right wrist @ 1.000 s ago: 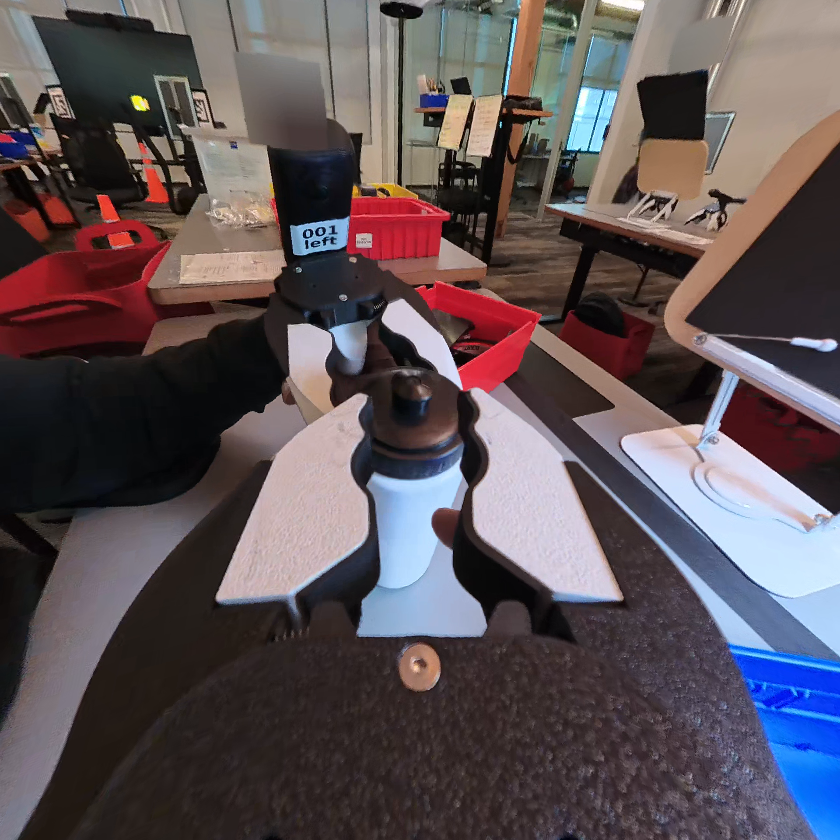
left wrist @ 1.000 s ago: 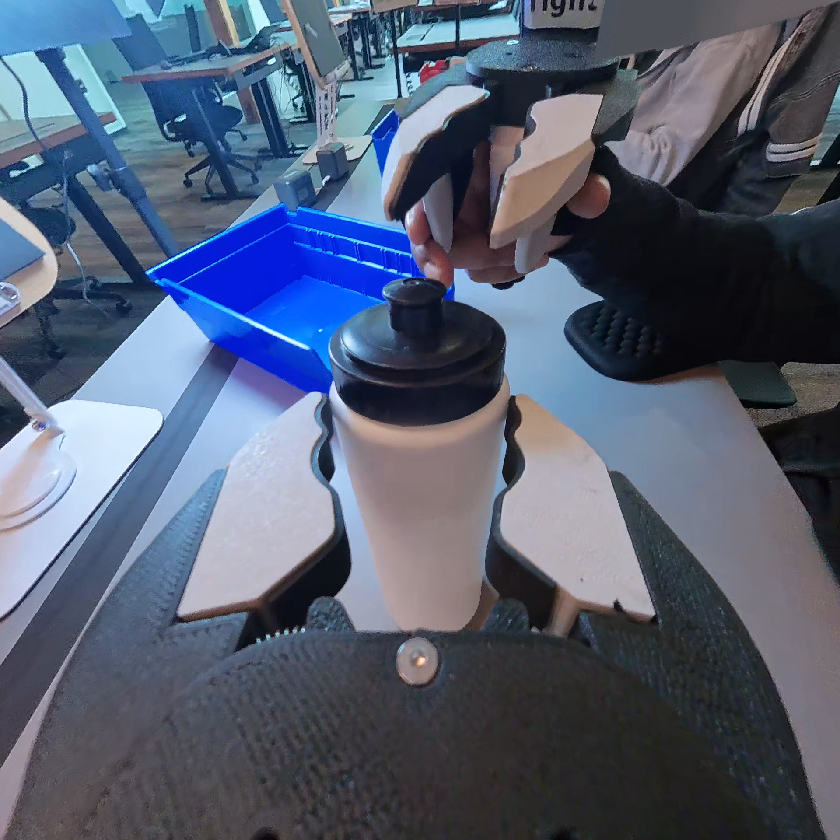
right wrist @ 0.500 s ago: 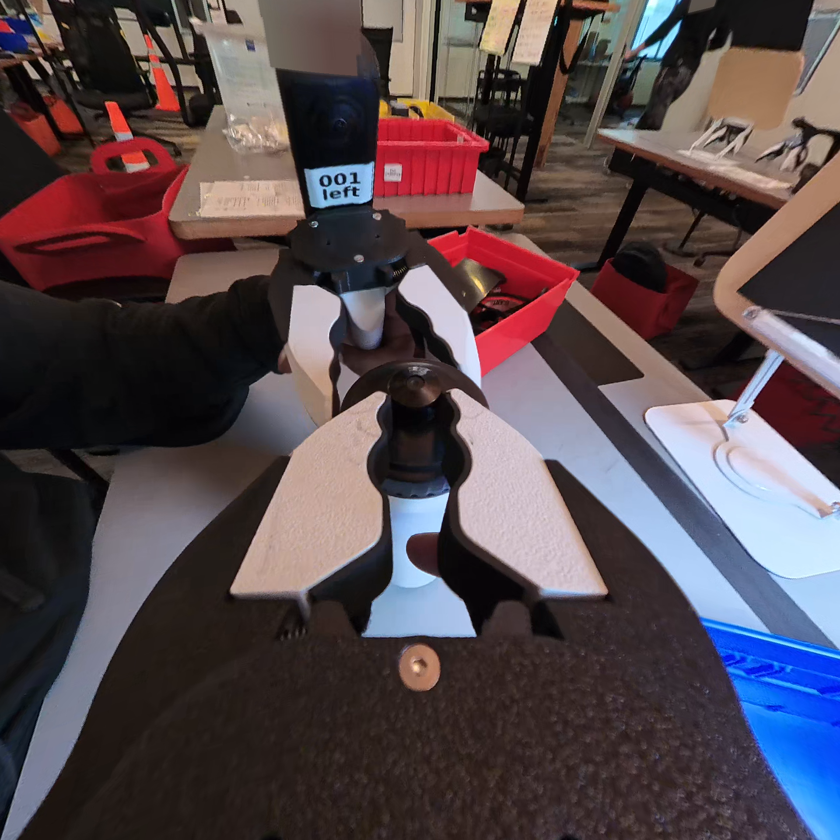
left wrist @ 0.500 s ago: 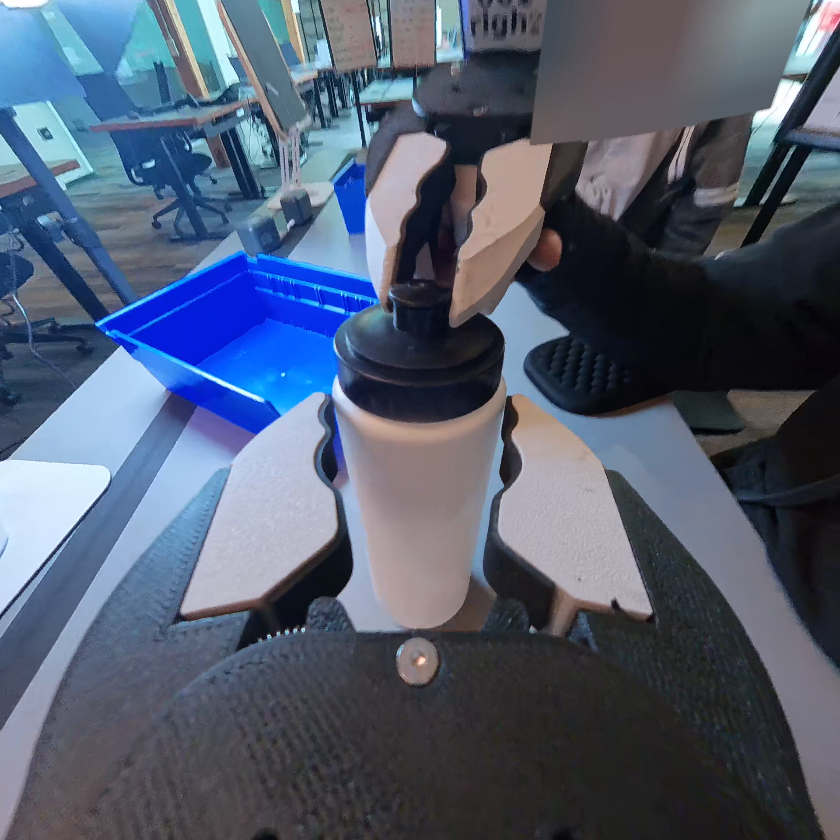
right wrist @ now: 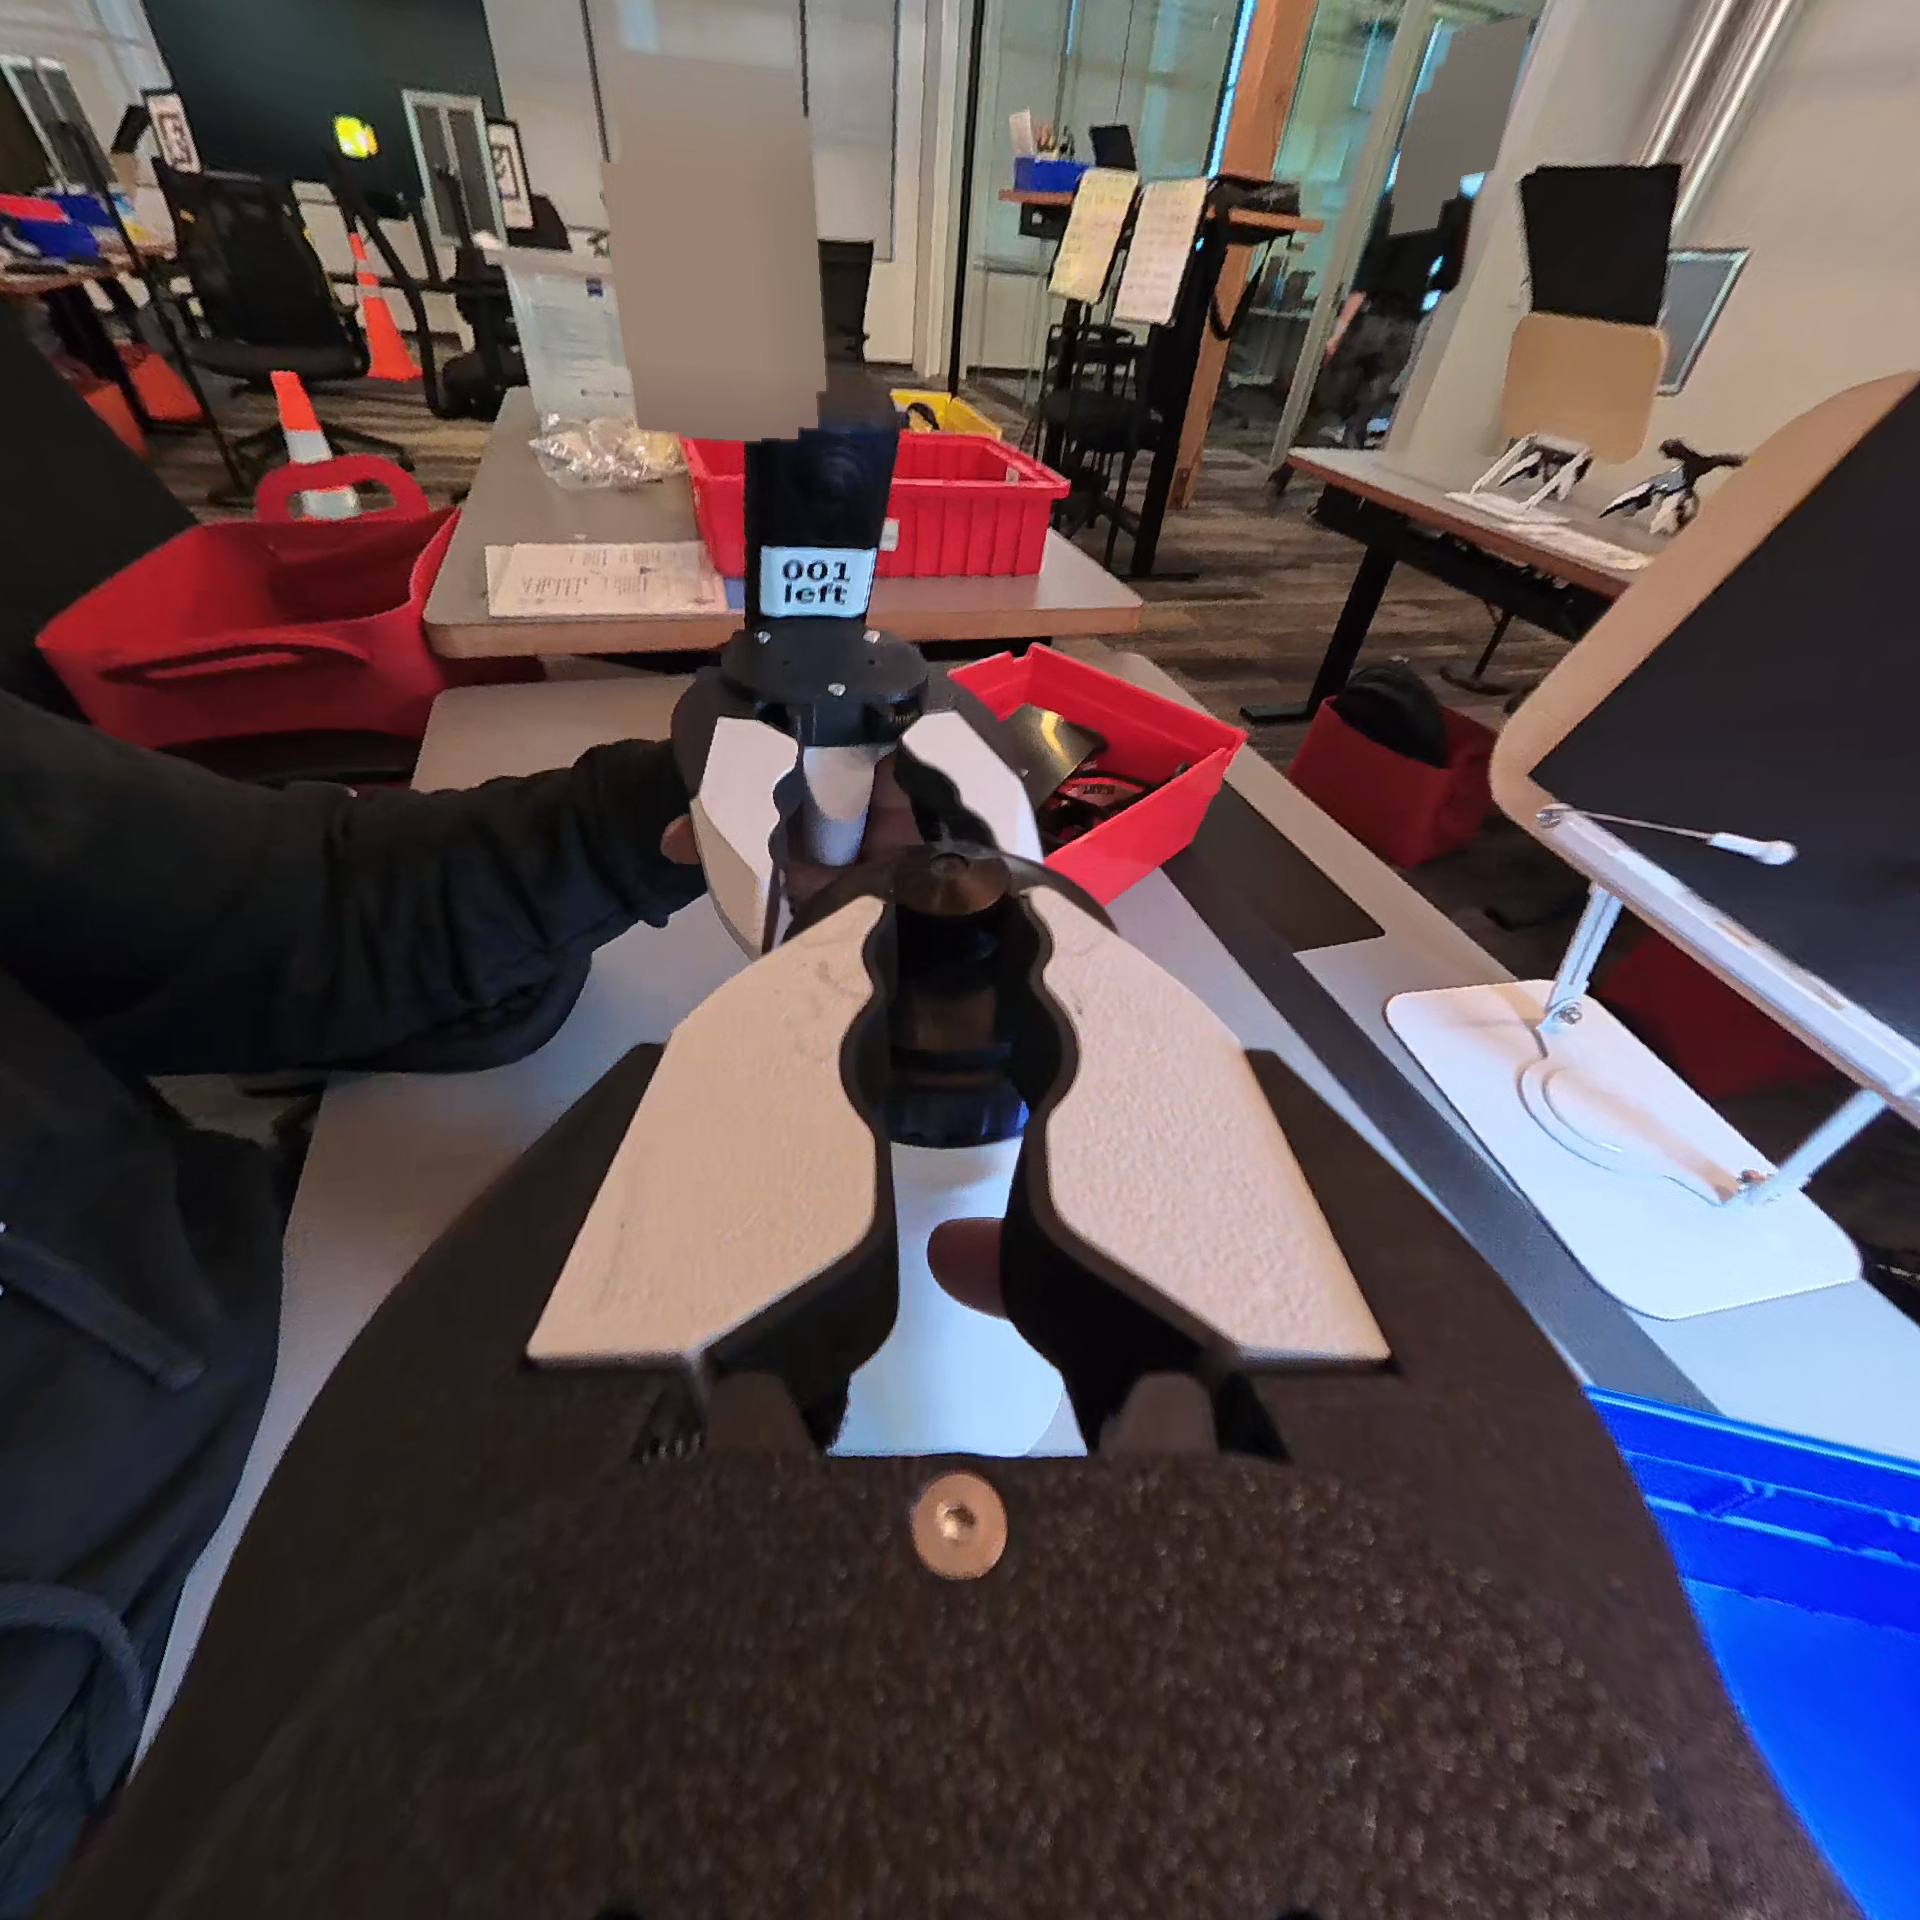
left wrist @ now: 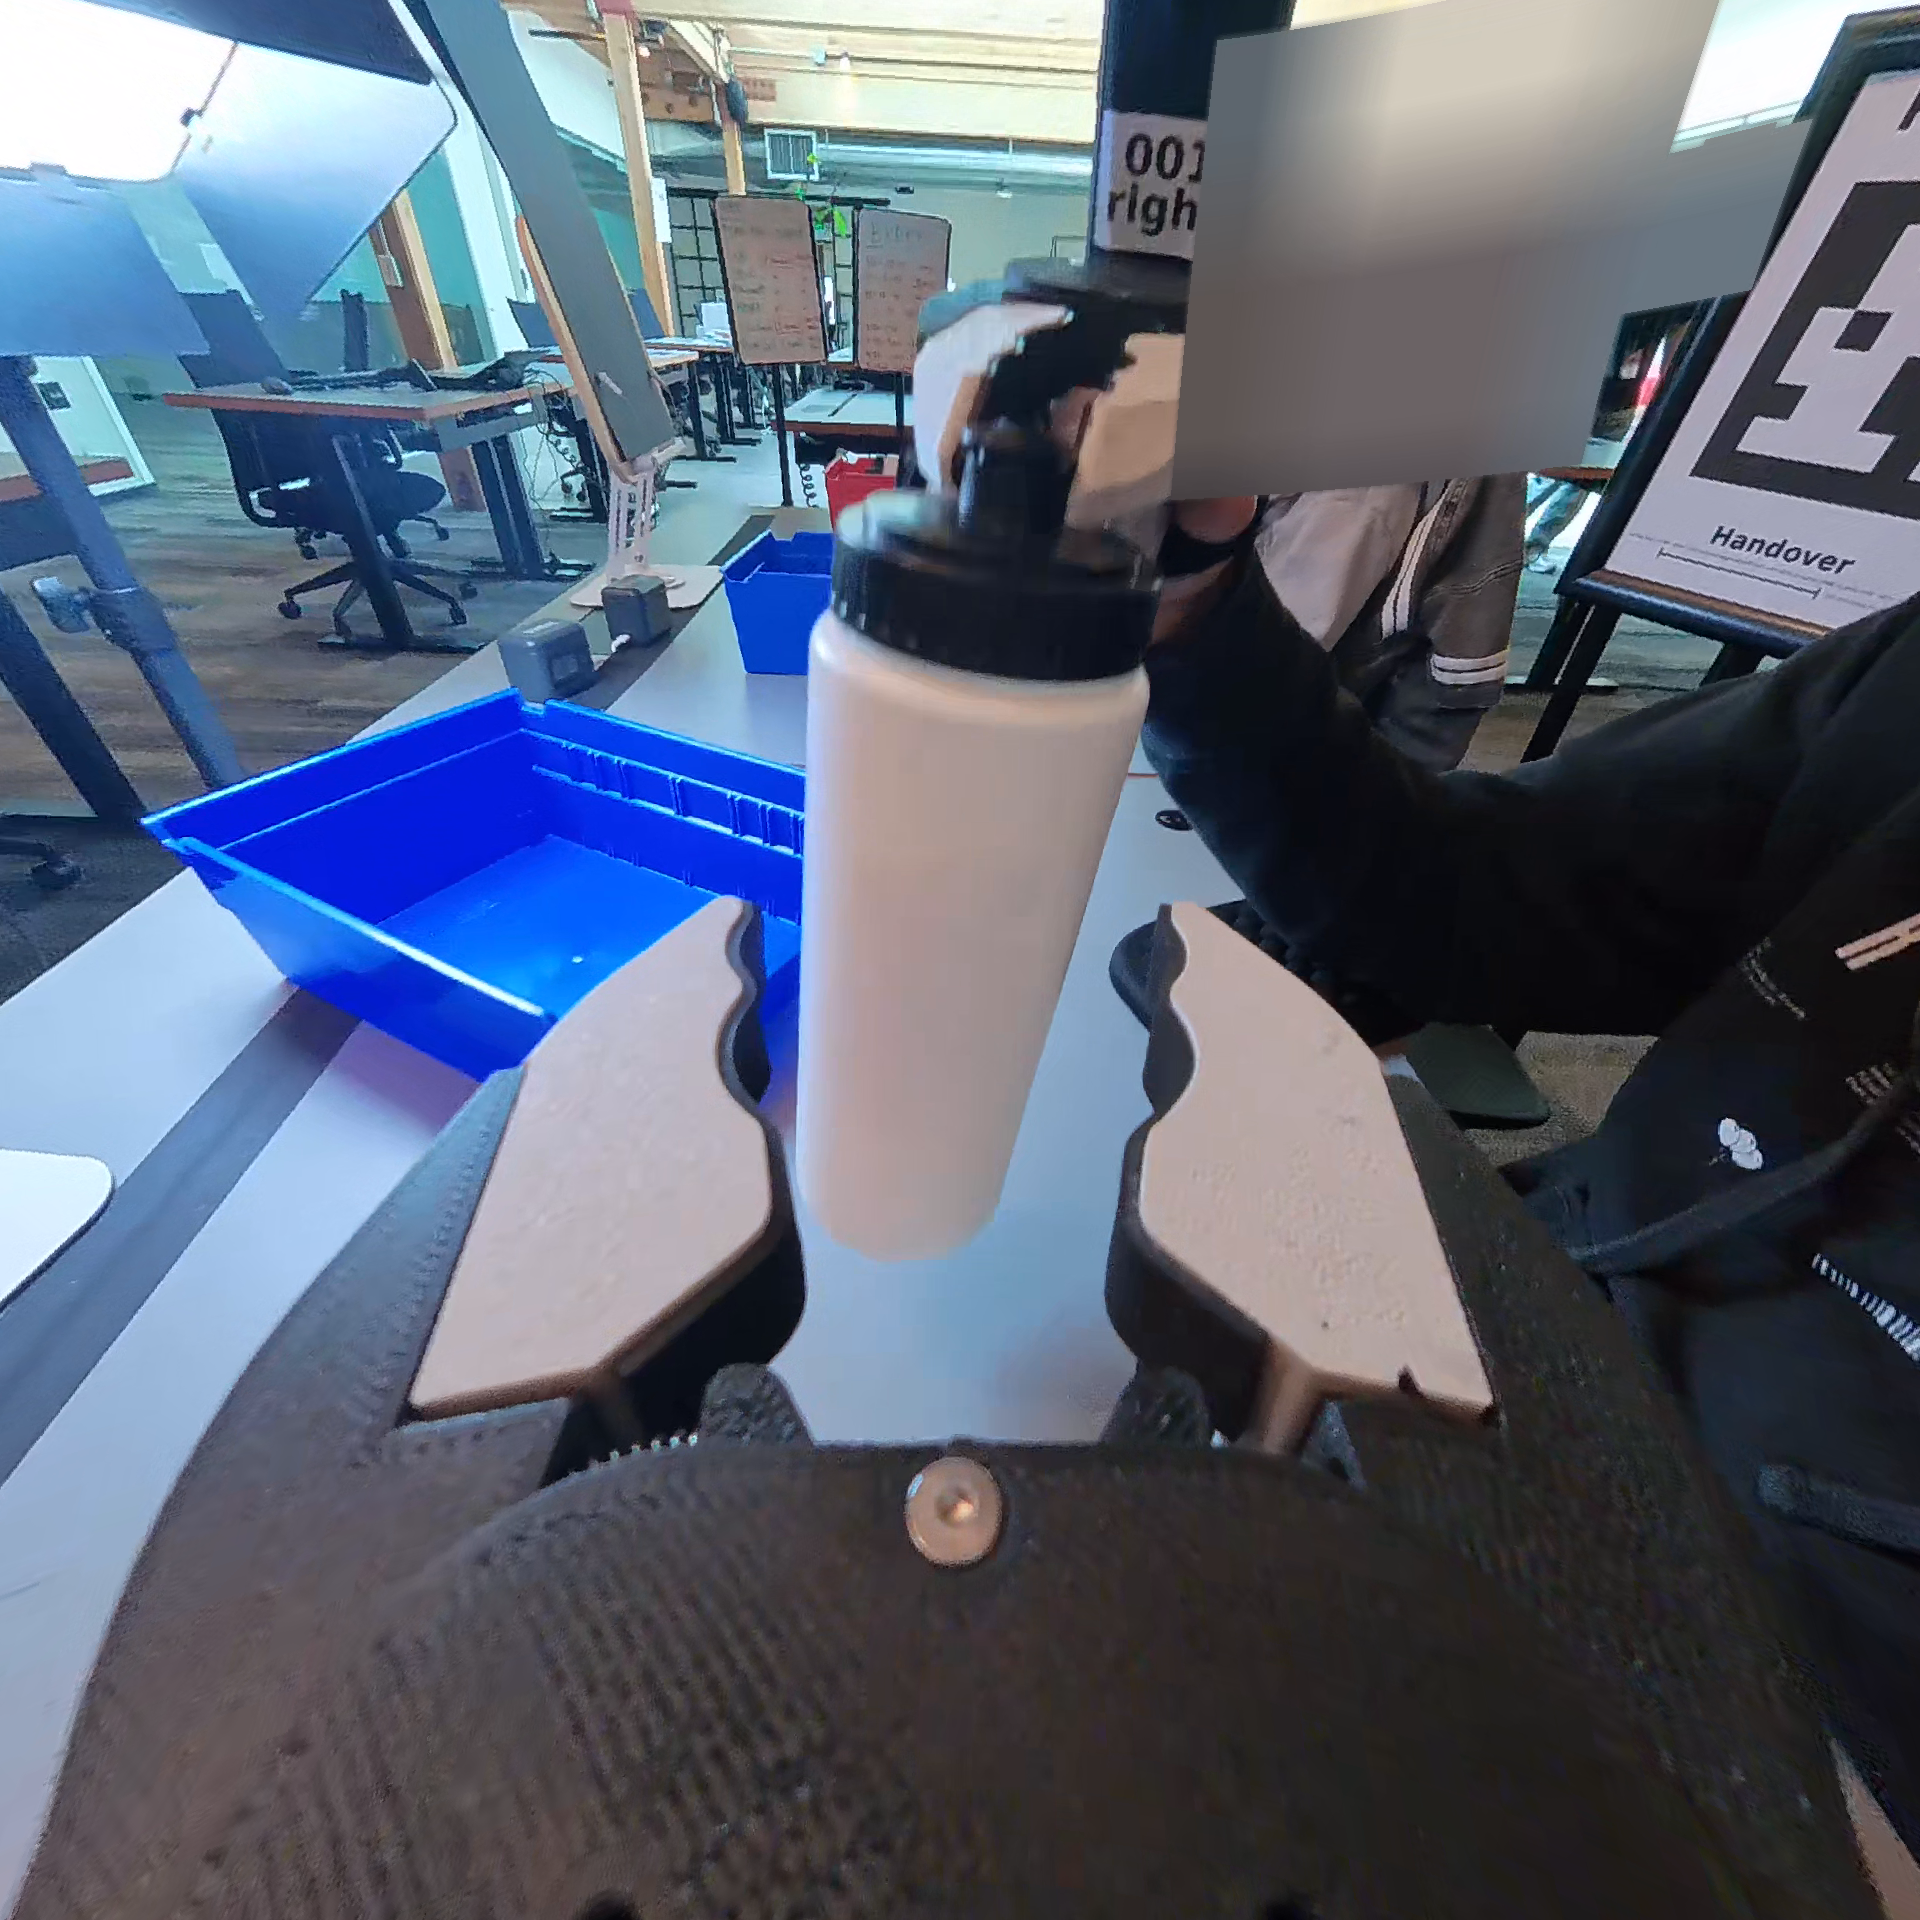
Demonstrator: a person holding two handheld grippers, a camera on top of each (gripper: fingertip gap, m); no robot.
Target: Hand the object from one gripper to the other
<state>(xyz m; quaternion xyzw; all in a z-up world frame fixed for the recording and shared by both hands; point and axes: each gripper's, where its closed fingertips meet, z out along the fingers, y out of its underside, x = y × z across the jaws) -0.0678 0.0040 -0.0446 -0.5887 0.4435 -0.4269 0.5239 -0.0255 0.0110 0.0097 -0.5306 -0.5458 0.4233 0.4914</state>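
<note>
Two grippers meet at the bottle (left wrist: 935, 914): right gripper (right wrist: 961, 997) pinches its black spout, carrying it clear of the table, while left gripper (left wrist: 951, 1049) stands spread beside its base, apparently letting go.

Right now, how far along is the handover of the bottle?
Mostly done. The right gripper is shut on the black spout of the white bottle and carries it above the grey table. The left gripper is open, with gaps on both sides of the bottle body. Left: draw the left gripper clear; its fingers flank the bottle's lower end.
</note>
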